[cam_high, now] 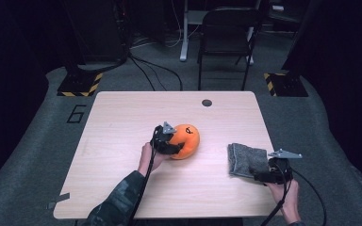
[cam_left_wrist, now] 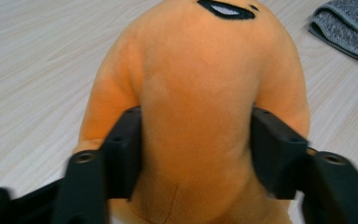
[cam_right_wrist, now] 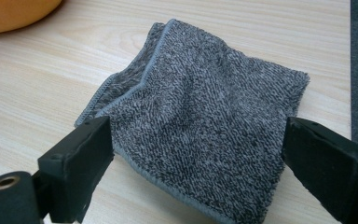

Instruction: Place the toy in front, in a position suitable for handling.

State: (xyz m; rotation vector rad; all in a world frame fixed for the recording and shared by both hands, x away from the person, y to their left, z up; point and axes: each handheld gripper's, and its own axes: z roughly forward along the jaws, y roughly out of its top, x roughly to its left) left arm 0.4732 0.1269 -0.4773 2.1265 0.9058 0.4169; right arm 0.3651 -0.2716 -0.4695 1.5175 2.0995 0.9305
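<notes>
The left gripper (cam_left_wrist: pixel 193 154) squeezes the orange plush toy (cam_left_wrist: pixel 198 93) on the counter (cam_high: pixel 122 141); the right gripper (cam_right_wrist: pixel 196 158) sits wide apart over the grey towel (cam_right_wrist: pixel 205 121)

One orange plush toy (cam_high: pixel 186 140), one grey towel (cam_high: pixel 247 159), one chair (cam_high: pixel 227 35).

A pale wood-grain desk (cam_high: pixel 122 165) with rounded corners stands on grey carpet. Near its middle rests an orange plush toy (cam_high: pixel 186 140) with a dark stitched eye on its upper side, seen from the high view. Well apart from it, near the desk's right edge, lies a folded grey towel (cam_high: pixel 247 160) (its hemmed edges stacked in layers, as the right gripper view shows). A small round dark hole (cam_high: pixel 207 102) sits near the desk's far edge.
</notes>
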